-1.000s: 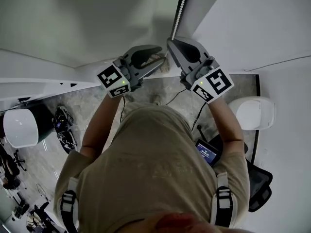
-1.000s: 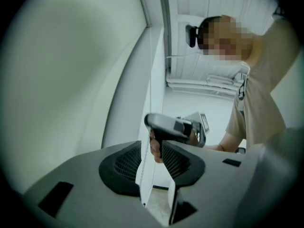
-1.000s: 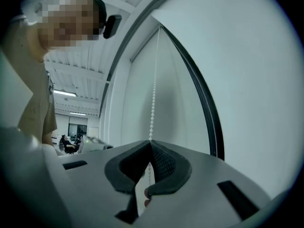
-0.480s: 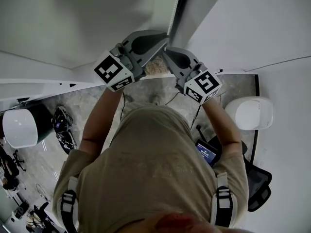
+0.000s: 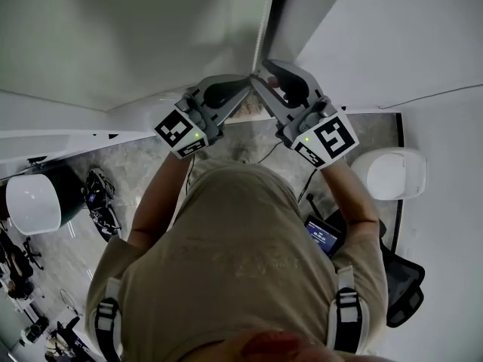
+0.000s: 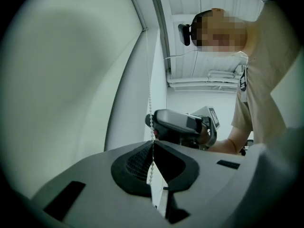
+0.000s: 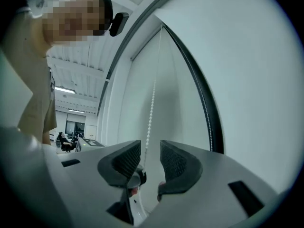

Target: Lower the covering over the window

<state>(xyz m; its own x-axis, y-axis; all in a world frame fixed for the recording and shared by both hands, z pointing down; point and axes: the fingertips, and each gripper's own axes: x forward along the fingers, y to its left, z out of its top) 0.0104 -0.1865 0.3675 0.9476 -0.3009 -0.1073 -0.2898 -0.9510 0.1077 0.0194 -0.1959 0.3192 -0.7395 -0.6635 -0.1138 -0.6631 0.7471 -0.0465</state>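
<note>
left gripper (image 6: 153, 144) clamped onto bead chain (image 6: 150, 106) | right gripper (image 7: 150, 149) just opened (chain between fingers (image 7: 174, 163))

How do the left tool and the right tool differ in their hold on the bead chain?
The left tool has its jaws together; the right tool has them apart, having just been opening. The left tool pinches the bead chain; in the right tool it hangs loose between the jaws. Both point at the same chain.
</note>
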